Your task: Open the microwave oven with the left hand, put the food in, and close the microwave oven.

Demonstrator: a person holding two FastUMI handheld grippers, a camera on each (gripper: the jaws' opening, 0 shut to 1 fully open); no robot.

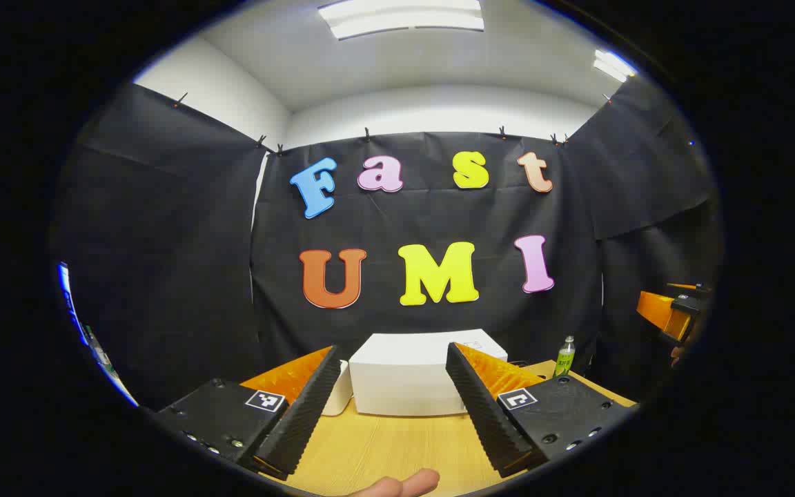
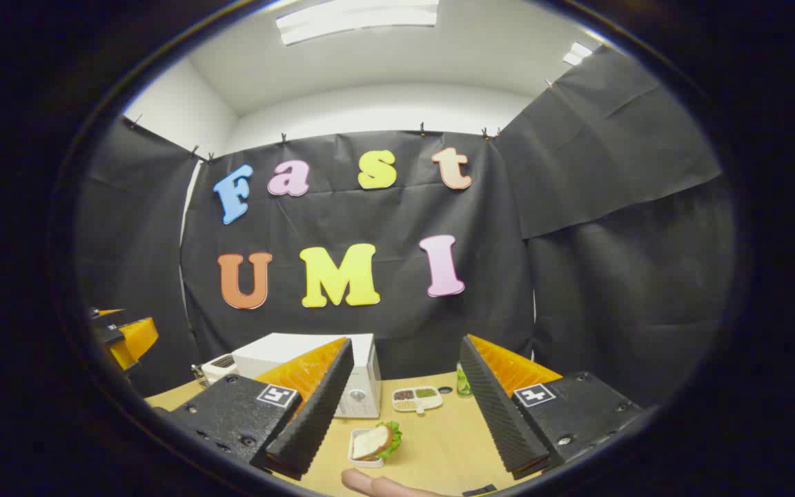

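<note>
Two open grippers, left (image 1: 384, 407) and right (image 2: 401, 414), hold nothing; we judge the microwave (image 1: 408, 376) (door shut, at the table's back) wants a level left approach to its door edge, while the sandwich (image 2: 378, 440) waits in front.

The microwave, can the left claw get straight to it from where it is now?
Probably yes. The left claw is open and points at the microwave, with only bare table between them. Which face it would meet there, I cannot tell.
</note>
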